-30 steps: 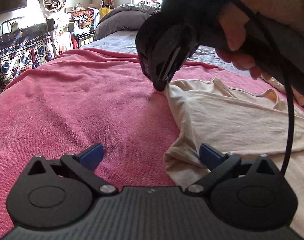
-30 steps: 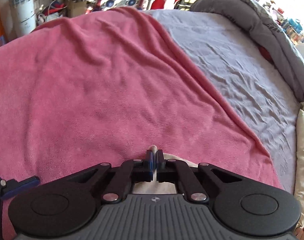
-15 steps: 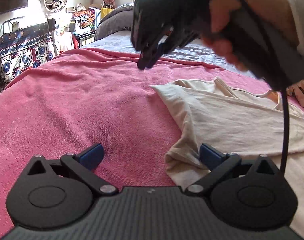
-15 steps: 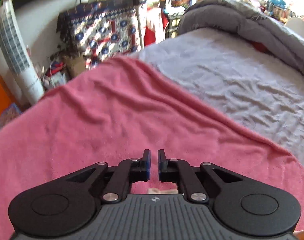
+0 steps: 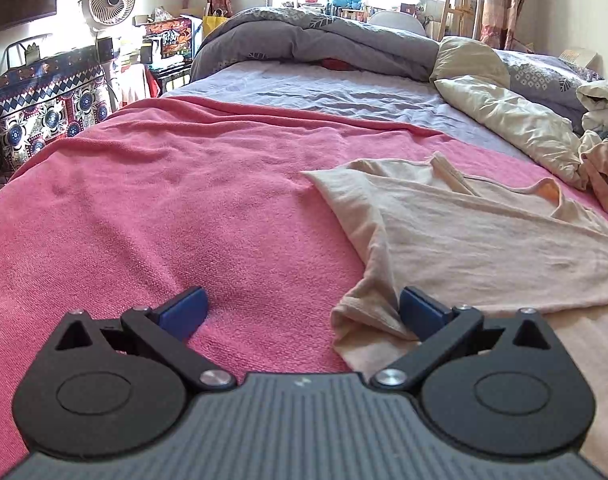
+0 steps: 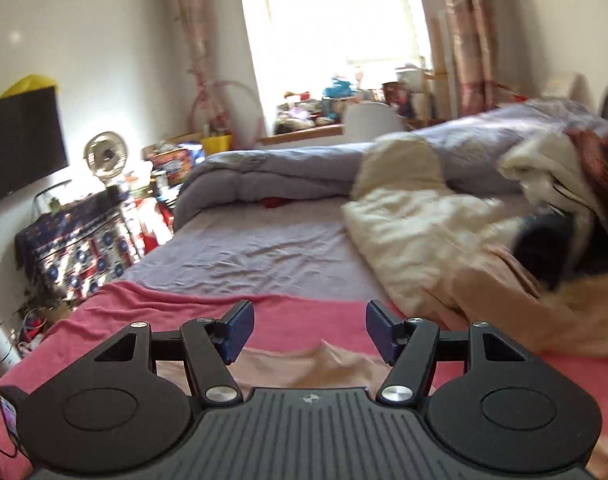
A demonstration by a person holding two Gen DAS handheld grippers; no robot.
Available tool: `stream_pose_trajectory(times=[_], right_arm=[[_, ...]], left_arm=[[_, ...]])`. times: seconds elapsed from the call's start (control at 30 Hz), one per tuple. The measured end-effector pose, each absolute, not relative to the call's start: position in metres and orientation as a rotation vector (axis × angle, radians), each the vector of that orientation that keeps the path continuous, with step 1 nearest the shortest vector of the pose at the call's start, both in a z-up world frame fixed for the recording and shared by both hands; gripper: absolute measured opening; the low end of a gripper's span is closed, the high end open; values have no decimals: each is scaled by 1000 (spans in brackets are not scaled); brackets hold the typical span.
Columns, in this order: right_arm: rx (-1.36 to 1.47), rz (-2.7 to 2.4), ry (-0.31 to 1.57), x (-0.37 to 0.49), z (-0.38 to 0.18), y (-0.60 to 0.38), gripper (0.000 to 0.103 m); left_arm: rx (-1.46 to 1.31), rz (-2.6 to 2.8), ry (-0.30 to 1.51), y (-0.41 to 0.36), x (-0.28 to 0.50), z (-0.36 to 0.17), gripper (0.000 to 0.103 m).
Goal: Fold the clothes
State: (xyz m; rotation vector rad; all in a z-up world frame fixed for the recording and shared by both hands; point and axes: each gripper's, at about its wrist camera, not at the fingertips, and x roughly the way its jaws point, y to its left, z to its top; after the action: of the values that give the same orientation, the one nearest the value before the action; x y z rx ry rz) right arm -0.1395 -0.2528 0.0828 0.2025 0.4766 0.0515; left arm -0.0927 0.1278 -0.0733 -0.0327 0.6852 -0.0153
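Cream shirt [image 5: 464, 236] flat on pink blanket [image 5: 163, 208]; left claw [image 5: 301, 312] and right claw [image 6: 308, 332] both wide, empty.

Open stretch of pink terry blanket [image 5: 151, 216] left of cream cotton shirt [image 5: 476, 248] | bare grey bedsheet [image 5: 324, 92] beyond | rumpled cream quilt [image 5: 516, 120] and rolled grey duvet [image 5: 324, 40] blocking right and far edge

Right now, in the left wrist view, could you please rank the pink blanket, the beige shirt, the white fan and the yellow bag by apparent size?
1. pink blanket
2. beige shirt
3. white fan
4. yellow bag

The fan and bag stand far back, so their true sizes are unsure.
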Motion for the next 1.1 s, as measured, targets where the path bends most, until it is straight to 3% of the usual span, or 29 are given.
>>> stream_pose_trajectory(times=[0.23, 0.37, 0.5, 0.6, 0.77, 0.93, 1.1], right_arm=[[415, -113, 582, -247, -52, -289, 62], [448, -37, 606, -275, -64, -288, 63], [480, 43, 628, -304, -76, -288, 80], [490, 107, 628, -313, -82, -285, 103], [412, 84, 581, -308, -86, -269, 103], [390, 54, 558, -310, -85, -262, 102], [345, 159, 607, -338, -73, -263, 92]], left_arm=[[-8, -1, 700, 124, -88, -72, 103], [-14, -9, 741, 129, -90, -63, 103], [-105, -65, 722, 143, -133, -38, 102], [-142, -169, 681, 143, -182, -24, 102], [-69, -297, 726, 121, -237, -31, 103], [8, -265, 772, 103, -241, -50, 103], [-19, -305, 812, 117, -253, -43, 103]])
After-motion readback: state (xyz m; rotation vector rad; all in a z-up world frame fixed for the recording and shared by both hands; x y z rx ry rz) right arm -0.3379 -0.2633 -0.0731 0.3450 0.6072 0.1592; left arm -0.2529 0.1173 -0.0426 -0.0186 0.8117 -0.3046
